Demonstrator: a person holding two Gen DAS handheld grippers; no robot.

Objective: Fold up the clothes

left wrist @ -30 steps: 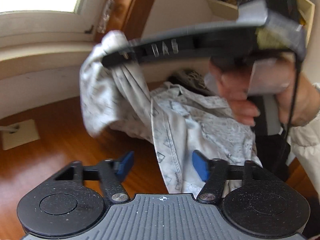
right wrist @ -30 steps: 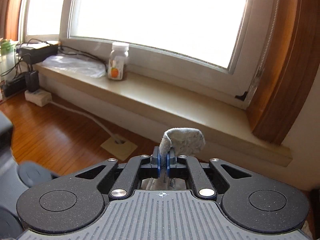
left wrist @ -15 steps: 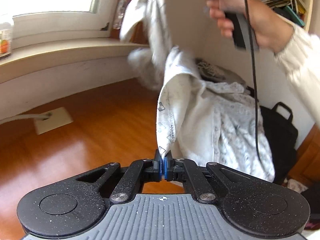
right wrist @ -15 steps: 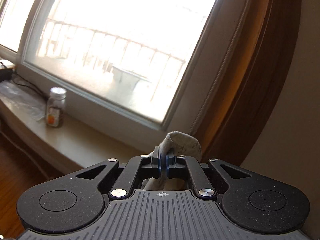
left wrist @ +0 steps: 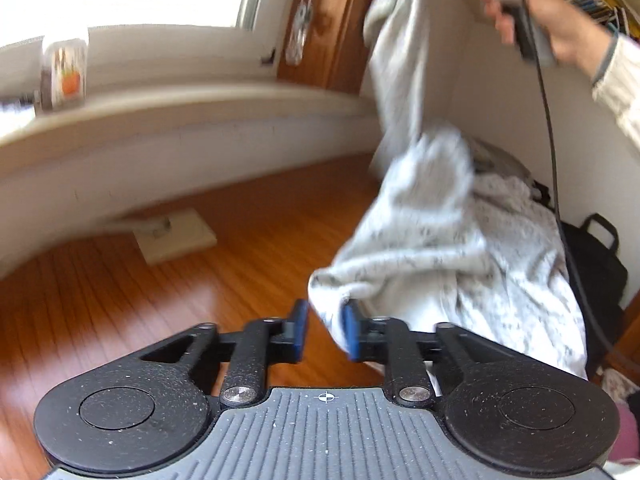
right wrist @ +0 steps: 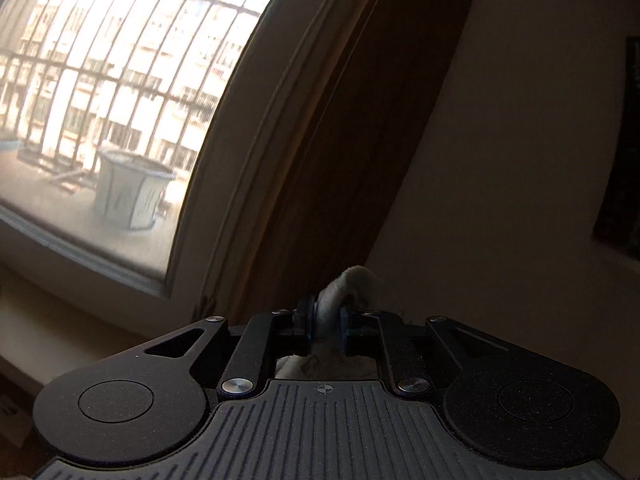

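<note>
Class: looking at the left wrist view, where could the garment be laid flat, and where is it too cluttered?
Free: the bare wooden floor between the windowsill wall and the hanging garment; only a floor plate interrupts it. Crowded: the corner on the right, with the clothes pile and black bag.

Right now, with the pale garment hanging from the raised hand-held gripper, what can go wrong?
1. The left hand-held gripper has just been opening its jaws; the garment edge lies between them unpressed, so this corner may drop to the wooden floor.
2. The right hand-held gripper has also just been opening, with a cloth fold between its pads; if that slips, the whole garment would likely fall.
</note>
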